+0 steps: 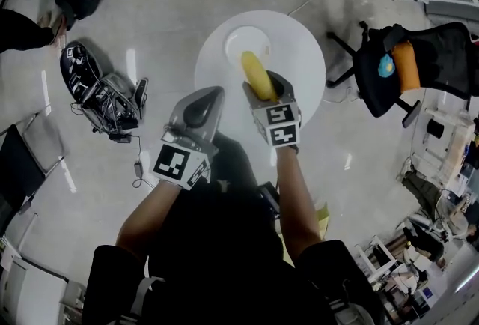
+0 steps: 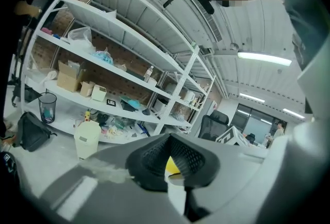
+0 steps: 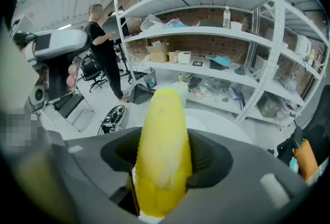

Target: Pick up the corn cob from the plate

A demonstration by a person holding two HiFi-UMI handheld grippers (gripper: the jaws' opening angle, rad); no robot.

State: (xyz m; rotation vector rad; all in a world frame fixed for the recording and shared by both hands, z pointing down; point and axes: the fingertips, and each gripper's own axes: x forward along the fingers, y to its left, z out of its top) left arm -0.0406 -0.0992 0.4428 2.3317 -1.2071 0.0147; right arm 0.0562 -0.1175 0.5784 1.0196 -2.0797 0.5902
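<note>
— Where is the corn cob (image 1: 257, 75) sitting now?

— It isn't lying on the plate (image 1: 238, 37) at all. The right gripper (image 1: 268, 85) is clamping it, one pad pressing on each side, and its jaws are standing wide because the cob is thick. From the head view it is hanging over the middle of the round table (image 1: 303, 46), its far tip overlapping the plate's near rim. I am judging it clear of the plate.

— Which part is it gripping?

— The thicker end. In the right gripper view the cob (image 3: 164, 150) is filling the gap between the pads, and the narrowing tip is sticking out well beyond them.

— How are you expecting it to handle?

— I am taking it for something stiff and fairly light, so the pads are not going to crush it. It is looking smooth and glossy, though, and round, so it may be inclined to twist or slide between flat pads. With that much of it sticking out, the tip could sag. A hold nearer the middle of its length would be balancing better.

— And the left gripper (image 1: 209, 95)?

— It is hovering just beside the right one, over the table's near-left edge. Its jaws are closed together and carrying nothing; the yellow glimpsed past them is probably the cob beyond
</note>
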